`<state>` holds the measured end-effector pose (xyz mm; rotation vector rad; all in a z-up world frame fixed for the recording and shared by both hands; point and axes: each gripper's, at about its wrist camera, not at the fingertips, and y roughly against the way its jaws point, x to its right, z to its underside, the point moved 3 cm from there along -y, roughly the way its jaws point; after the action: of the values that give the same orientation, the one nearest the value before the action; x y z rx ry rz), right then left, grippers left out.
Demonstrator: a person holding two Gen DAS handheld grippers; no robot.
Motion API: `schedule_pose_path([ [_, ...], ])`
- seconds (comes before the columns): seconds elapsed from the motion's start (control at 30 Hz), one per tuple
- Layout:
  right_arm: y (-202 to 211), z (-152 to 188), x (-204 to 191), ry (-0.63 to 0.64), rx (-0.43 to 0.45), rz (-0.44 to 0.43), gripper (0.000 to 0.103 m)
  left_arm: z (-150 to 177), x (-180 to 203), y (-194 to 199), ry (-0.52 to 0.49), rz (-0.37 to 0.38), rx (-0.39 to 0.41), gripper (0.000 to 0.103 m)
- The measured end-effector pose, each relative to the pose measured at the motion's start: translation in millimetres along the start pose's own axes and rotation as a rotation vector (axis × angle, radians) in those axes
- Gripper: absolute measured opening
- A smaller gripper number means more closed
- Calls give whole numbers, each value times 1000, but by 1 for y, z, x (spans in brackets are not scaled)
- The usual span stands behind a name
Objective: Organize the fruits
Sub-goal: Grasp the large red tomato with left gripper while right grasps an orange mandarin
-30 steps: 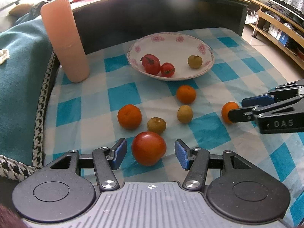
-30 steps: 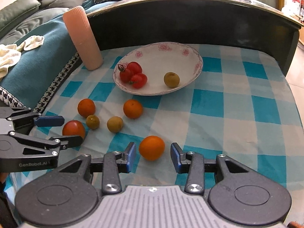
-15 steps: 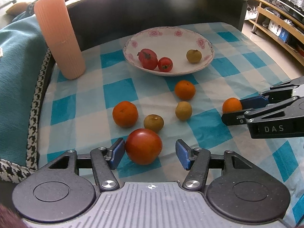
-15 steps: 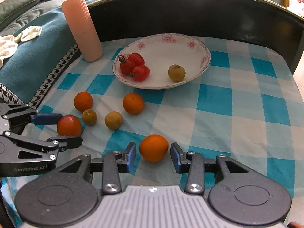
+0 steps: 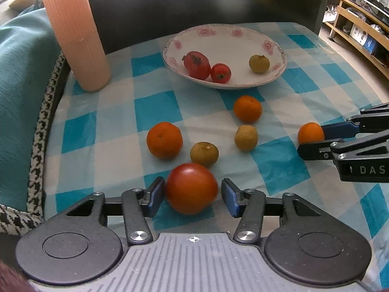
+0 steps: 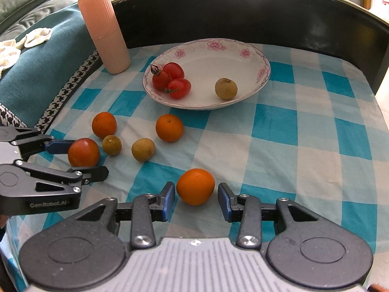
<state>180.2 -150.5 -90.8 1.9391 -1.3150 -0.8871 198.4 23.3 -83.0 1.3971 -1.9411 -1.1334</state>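
My left gripper (image 5: 192, 196) is open around a large red tomato (image 5: 191, 188) on the checked cloth; the left pad nearly touches it, the right pad stands a little apart. My right gripper (image 6: 196, 200) is open around an orange (image 6: 195, 186) with small gaps on both sides. A white flowered bowl (image 5: 272, 48) at the back holds small red tomatoes (image 5: 197, 64) and a brown-green fruit (image 5: 259, 63). Two oranges (image 5: 164, 140) and two brown-green fruits (image 5: 204, 153) lie loose between bowl and grippers.
A tall ribbed pink cup (image 5: 76, 32) stands at the back left. A dark raised ledge (image 6: 243, 12) runs behind the table. A teal sofa (image 5: 22, 77) borders the left edge. Wooden shelves (image 5: 359, 24) are at the far right.
Both grippers have slid forward around their fruits and the jaws have narrowed. The tomato and the orange now sit deeper between the pads.
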Motion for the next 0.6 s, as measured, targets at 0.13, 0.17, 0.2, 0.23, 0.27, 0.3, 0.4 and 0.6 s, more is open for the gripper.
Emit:
schedule_pose_path([
  [0.13, 0, 1, 0, 6, -1, 3, 53, 1, 2, 1, -2, 9, -4, 53],
  [0.17, 0, 1, 0, 7, -1, 4, 53, 0, 3, 1, -10, 5, -3, 53],
  [0.2, 0, 1, -1, 10, -1, 5, 53, 0, 3, 2, -16, 2, -1, 53],
  [0.23, 1, 1, -1, 11, -1, 6, 53, 0, 4, 2, -18, 1, 0, 52],
  [0.27, 1, 1, -1, 12, -2, 8, 52, 0, 4, 3, -19, -1, 0, 51],
  [0.3, 0, 0, -1, 13, -2, 9, 52, 0, 4, 3, -21, -1, -2, 51],
  [0.4, 1, 0, -2, 15, -3, 4, 48, 0, 4, 4, -23, -1, -5, 51],
  [0.6, 4, 2, -3, 22, -3, -4, 48, 1, 12, 7, -48, 35, -11, 51],
])
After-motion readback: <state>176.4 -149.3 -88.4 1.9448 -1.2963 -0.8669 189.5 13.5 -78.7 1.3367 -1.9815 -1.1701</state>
